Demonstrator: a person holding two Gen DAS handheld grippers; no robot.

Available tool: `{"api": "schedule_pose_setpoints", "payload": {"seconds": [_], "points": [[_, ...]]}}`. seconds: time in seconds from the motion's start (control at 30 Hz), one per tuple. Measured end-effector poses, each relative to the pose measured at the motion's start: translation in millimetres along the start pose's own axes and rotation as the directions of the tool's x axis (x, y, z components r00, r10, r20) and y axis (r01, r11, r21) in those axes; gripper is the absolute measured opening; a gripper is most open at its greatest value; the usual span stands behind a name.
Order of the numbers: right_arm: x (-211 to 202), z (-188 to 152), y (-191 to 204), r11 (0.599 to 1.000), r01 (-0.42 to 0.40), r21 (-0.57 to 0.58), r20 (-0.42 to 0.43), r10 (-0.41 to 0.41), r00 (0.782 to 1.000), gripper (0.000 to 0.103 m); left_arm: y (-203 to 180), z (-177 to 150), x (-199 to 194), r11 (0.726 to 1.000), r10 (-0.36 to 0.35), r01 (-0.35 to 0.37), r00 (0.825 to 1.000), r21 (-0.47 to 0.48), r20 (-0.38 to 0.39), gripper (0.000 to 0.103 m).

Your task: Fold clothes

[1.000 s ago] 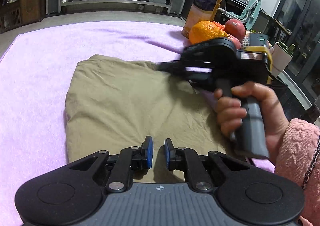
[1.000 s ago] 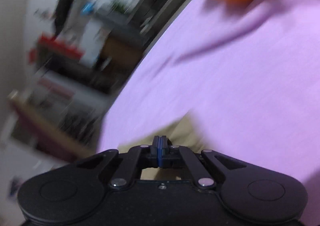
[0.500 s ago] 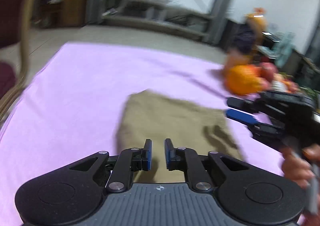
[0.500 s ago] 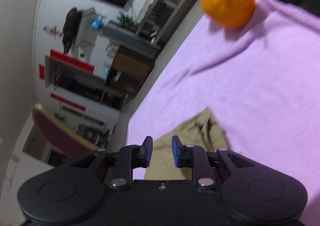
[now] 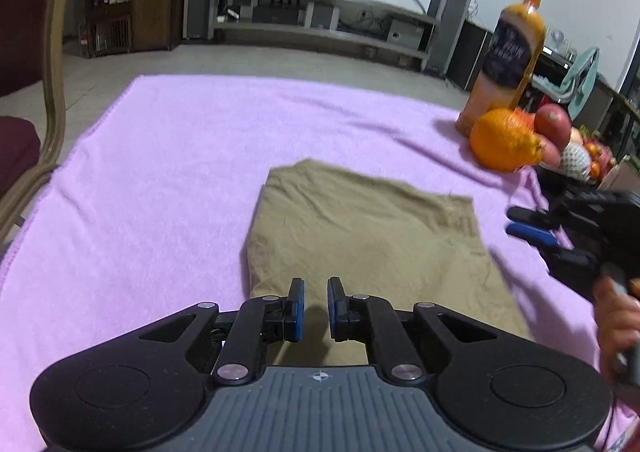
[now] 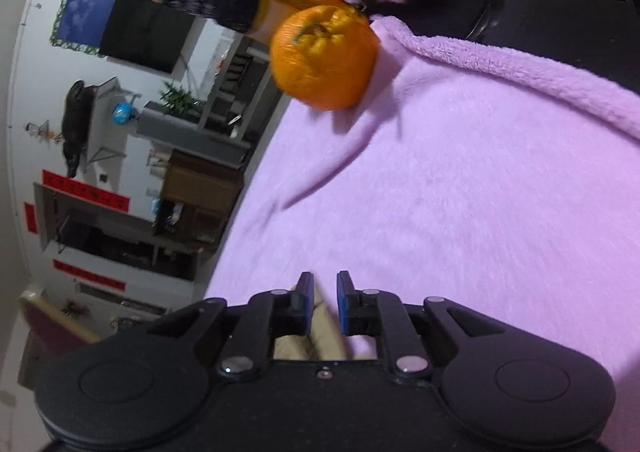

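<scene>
Khaki garment point(image 5: 360, 236), folded to a rough rectangle, is seen lying flat on the purple blanket point(image 5: 168, 171) covering the tabletop. Beyond the garment's far right corner a juice bottle point(image 5: 506, 59) is noted standing upright, orange liquid inside; an orange point(image 5: 502, 139) and red fruit point(image 5: 554, 123) are grouped just beside it. Left gripper point(image 5: 316, 310) is held above the garment's near edge, jaws parted by a narrow gap, nothing between them. Right gripper point(image 6: 325, 302) is seen at the garment's right side, jaws slightly apart and empty, khaki cloth showing beneath; contact cannot be told.
</scene>
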State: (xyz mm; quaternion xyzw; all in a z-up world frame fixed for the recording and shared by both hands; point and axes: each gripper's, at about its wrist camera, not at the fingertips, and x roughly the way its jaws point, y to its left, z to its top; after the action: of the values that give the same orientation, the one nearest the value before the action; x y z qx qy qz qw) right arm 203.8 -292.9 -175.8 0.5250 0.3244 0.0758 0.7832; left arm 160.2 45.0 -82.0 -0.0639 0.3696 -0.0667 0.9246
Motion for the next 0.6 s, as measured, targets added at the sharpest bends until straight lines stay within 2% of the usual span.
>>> {"api": "schedule_pose_setpoints", "payload": {"seconds": [0.07, 0.17, 0.2, 0.3, 0.4, 0.47, 0.53, 0.6], "points": [[-16.9, -15.6, 12.3, 0.999, -0.022, -0.049, -0.046, 0.02, 0.999, 0.019, -0.1, -2.7, -15.2, 1.0, -0.003, 0.003, 1.0, 0.002, 0.002, 0.011], [-37.2, -42.6, 33.8, 0.988, -0.042, -0.15, -0.125, 0.023, 0.992, 0.021, -10.2, -17.8, -35.2, 0.997, -0.009, 0.009, 1.0, 0.075, -0.001, 0.011], [-39.3, -53.7, 42.5, 0.977, -0.04, -0.209, -0.15, 0.008, 0.989, 0.021, -15.8, -25.5, -38.6, 0.994, -0.025, 0.027, 1.0, 0.106, -0.012, 0.011], [-42.3, -85.9, 64.5, 0.924, -0.032, -0.381, -0.198, -0.048, 0.979, 0.022, -36.0, -54.1, -26.4, 0.978, -0.073, 0.094, 0.991, 0.185, -0.115, 0.009], [-38.1, -110.6, 80.0, 0.877, -0.027, -0.479, -0.207, -0.083, 0.975, 0.022, -61.1, -74.4, -27.4, 0.945, -0.047, 0.077, 0.994, 0.319, -0.099, 0.008], [-31.9, -120.3, 89.6, 0.856, -0.054, -0.515, -0.229, -0.076, 0.971, 0.022, -64.2, -78.9, -30.8, 0.948, -0.053, 0.081, 0.994, 0.309, -0.1, 0.008], [-19.7, -130.2, 97.4, 0.804, -0.058, -0.592, -0.239, -0.106, 0.965, 0.027, -61.9, -81.4, -31.8, 0.951, -0.053, 0.08, 0.994, 0.299, -0.098, 0.009], [-5.9, -143.1, 98.7, 0.712, 0.032, -0.701, -0.192, -0.232, 0.954, 0.028, -56.1, -80.6, -33.7, 0.961, -0.061, 0.088, 0.992, 0.263, -0.109, 0.009]]}}
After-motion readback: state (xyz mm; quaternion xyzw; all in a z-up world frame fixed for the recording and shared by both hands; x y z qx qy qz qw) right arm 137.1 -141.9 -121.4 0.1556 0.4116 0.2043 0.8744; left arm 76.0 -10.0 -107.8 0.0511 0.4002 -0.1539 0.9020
